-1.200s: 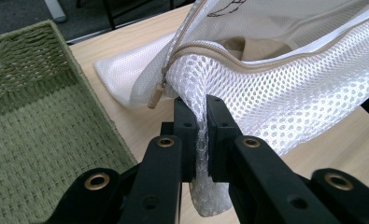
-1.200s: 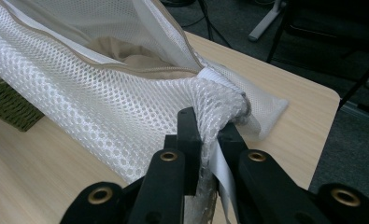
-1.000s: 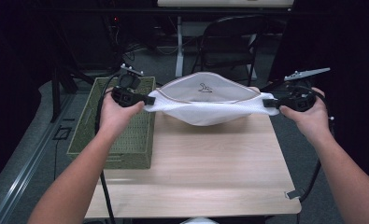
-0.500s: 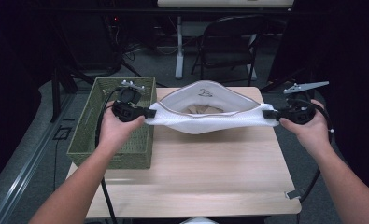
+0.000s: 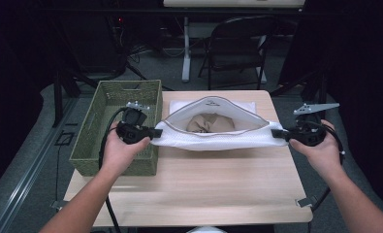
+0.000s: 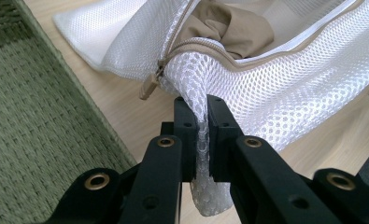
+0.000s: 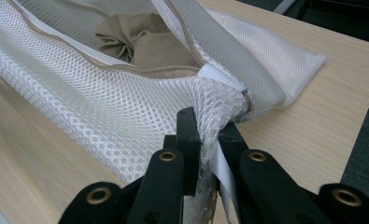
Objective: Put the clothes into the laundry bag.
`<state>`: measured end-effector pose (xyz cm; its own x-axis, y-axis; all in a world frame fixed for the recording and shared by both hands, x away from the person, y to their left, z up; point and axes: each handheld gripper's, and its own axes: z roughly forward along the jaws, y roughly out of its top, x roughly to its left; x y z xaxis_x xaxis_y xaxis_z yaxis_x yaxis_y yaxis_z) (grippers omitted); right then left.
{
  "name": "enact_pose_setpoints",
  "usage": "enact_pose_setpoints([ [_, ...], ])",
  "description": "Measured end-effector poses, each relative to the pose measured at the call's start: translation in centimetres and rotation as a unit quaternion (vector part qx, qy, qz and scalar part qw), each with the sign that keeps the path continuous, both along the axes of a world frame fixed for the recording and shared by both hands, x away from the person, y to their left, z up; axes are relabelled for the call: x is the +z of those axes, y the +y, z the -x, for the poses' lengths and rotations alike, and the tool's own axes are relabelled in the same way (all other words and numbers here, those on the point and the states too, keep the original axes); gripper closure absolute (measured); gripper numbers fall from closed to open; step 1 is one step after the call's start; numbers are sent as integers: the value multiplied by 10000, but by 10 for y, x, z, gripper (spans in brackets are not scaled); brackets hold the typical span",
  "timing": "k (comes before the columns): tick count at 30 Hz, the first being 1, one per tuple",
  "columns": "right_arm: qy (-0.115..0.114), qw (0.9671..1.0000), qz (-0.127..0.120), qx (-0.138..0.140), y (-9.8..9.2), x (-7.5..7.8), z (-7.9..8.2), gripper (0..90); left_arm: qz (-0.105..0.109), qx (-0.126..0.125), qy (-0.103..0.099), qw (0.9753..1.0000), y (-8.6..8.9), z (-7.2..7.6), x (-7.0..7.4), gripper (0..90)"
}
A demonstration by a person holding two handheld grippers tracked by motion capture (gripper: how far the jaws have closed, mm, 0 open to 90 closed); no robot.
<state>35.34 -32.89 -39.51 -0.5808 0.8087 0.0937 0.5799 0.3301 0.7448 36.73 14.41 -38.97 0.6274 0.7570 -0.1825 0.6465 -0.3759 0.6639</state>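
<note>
A white mesh laundry bag point(image 5: 218, 138) is held stretched between the two grippers above the wooden table point(image 5: 199, 194). Its zipper is seen open, and a tan garment point(image 5: 209, 122) is already lodged inside; loading is judged done, while closing the zipper pull point(image 6: 149, 86), just ahead of the left jaws, is judged outstanding. The left gripper point(image 6: 198, 121) is closed tight on a pinched fold of mesh at the bag's end. The right gripper point(image 7: 205, 135) is likewise clamped on the opposite end. A green woven basket point(image 5: 102, 145) stands beside the left gripper.
</note>
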Motion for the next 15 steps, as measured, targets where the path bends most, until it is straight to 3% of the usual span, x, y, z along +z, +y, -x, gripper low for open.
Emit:
enact_pose_setpoints([
  [10, 97, 9999, -29, 61, -2, -21, 20, 829, -80, -96, -37, 9999, 0, 21, -25, 846],
  [15, 98, 9999, -68, 87, -3, -33, 30, 828, 63, -61, 13, 10000, 1, 33, -39, 846],
])
